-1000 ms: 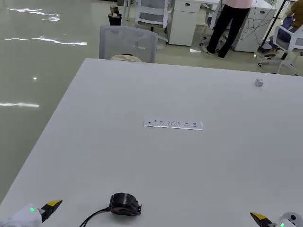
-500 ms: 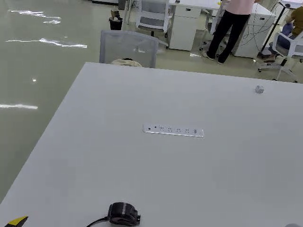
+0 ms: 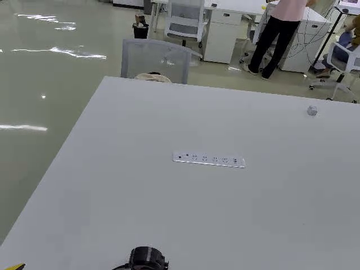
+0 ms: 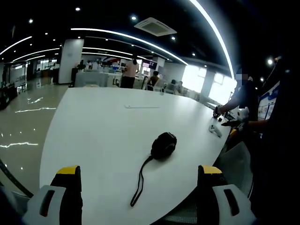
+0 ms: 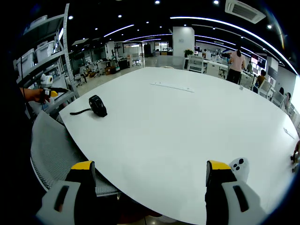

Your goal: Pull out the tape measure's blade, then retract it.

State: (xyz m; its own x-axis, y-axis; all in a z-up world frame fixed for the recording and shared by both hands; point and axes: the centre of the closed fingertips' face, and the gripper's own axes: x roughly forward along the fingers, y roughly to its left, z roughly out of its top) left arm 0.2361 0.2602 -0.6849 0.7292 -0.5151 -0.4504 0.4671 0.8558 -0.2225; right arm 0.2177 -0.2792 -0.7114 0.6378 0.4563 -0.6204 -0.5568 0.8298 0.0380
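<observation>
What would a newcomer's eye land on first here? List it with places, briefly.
The black tape measure, wrist strap trailing, lies at the near edge of the big white table, no blade drawn out. A power strip lies mid-table. The left claw faces the tape measure, jaws wide open, apart from it.

The tape measure (image 3: 147,259) partly off the head view's bottom edge; the far grey object (image 3: 311,111) indistinct.

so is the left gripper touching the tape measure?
Apart. Left gripper view: the left gripper holds its open fingers clear of the tape measure, table showing between.
</observation>
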